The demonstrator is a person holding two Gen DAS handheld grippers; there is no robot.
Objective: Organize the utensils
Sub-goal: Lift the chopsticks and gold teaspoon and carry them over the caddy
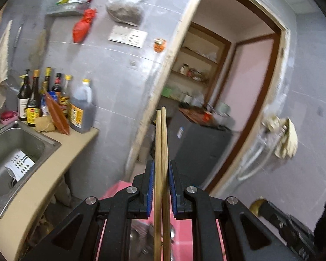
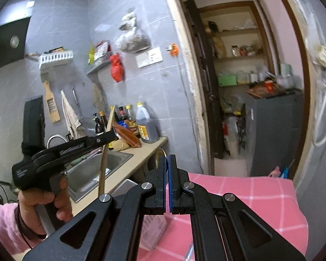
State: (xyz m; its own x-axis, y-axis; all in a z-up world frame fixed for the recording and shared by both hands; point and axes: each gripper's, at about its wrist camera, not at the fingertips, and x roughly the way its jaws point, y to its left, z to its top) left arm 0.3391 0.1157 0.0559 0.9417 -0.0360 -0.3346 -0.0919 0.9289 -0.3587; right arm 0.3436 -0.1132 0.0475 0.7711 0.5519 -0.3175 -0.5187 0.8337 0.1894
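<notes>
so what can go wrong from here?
1. The left gripper clamps the chopsticks near mid-length; the long free ends could pivot or slip out.
2. The right gripper pinches only the edge of a gold-coloured utensil; that thin hold may drop it onto the pink tablecloth.

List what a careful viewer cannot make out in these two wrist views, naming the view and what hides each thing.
- Lower ends of the chopsticks: left wrist view, cut off by the bottom edge.
- The gold-rimmed thing in the right gripper: right wrist view, mostly hidden behind its jaws.
- Utensils on the pink cloth: both views, covered by the gripper bodies.
- Bottle labels: left wrist view, too small and blurred.
</notes>
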